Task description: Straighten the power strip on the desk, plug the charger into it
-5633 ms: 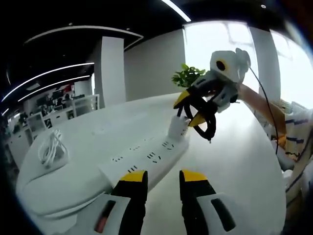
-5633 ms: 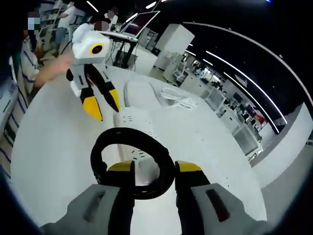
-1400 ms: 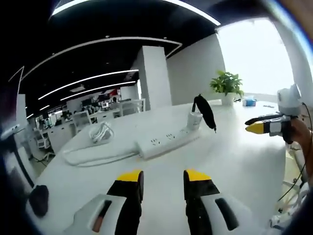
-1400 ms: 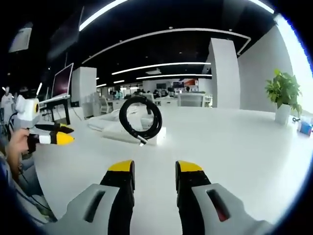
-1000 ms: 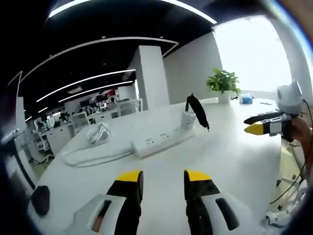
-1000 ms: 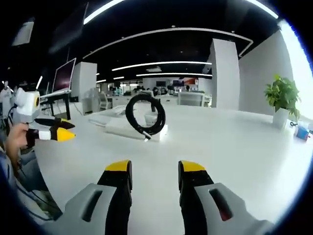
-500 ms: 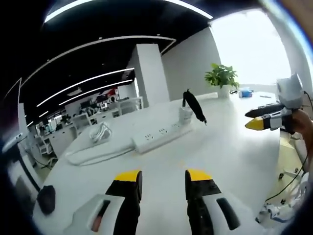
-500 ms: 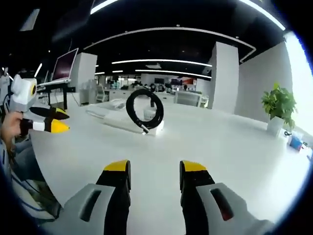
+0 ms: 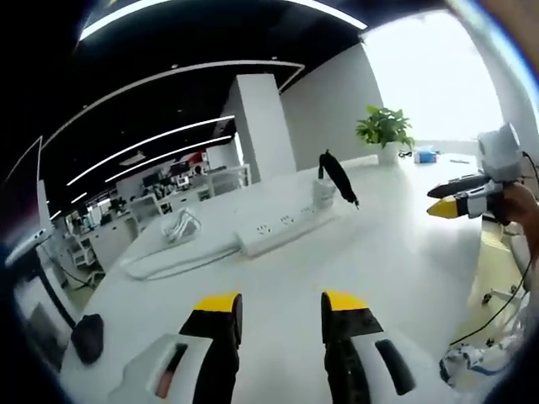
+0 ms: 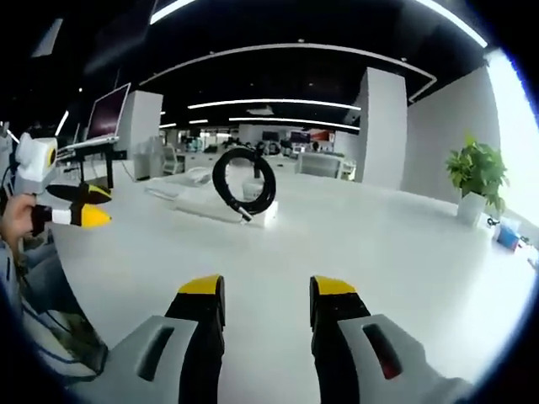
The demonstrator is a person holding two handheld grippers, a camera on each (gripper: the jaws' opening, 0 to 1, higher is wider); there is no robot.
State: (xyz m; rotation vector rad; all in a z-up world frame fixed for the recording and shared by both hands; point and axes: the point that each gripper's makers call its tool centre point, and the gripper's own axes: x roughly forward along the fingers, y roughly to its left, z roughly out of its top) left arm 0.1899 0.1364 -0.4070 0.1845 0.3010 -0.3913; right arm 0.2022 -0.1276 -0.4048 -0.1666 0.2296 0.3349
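The desk (image 9: 396, 252) looks smooth and glossy, the white power strip (image 9: 282, 229) plastic (its black cable (image 10: 244, 183) matt).

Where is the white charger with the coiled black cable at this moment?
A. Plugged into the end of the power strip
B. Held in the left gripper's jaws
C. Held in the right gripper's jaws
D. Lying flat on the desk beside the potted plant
A: the charger stands upright at the end of the power strip, its black cable looped above, while the left gripper and right gripper are both open and empty.
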